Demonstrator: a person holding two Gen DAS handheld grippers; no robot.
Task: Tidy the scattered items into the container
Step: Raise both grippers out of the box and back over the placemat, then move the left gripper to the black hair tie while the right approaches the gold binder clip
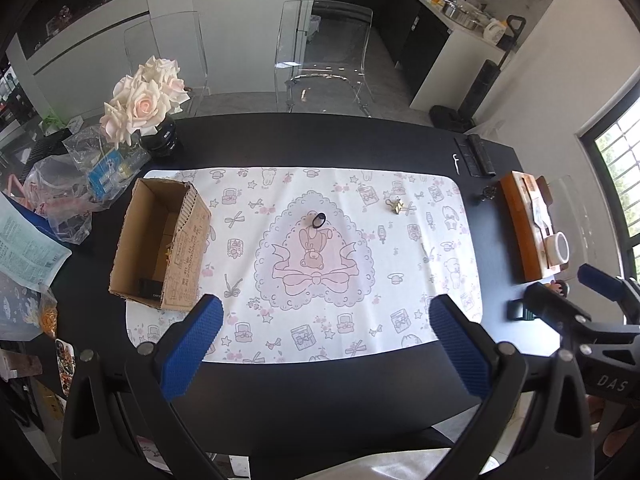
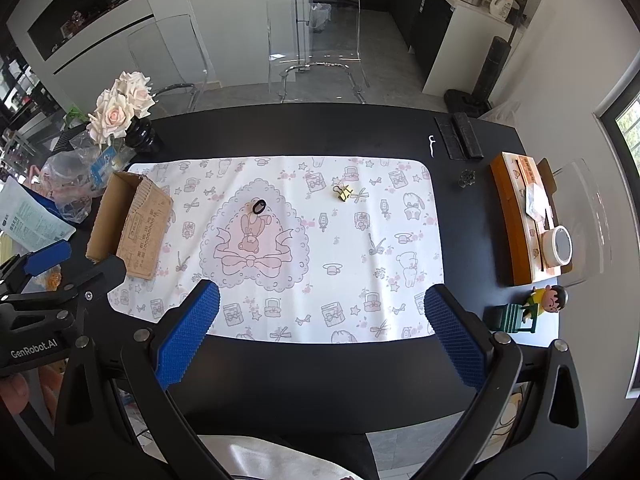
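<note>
A black counter (image 1: 320,380) carries a printed cloth (image 1: 400,280). Left to right: cardboard box (image 1: 160,240), black ring (image 1: 319,220), gold clip (image 1: 396,205). Left tool (image 1: 326,344) and right tool (image 2: 320,332) gape wide, empty. The small ring could slip or roll when pinched.

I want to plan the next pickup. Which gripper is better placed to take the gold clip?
Probably the right gripper. The gold clip lies on the mat's right half, away from the cardboard box. The left gripper sits nearer the box and the black ring. Both are open and empty.
</note>
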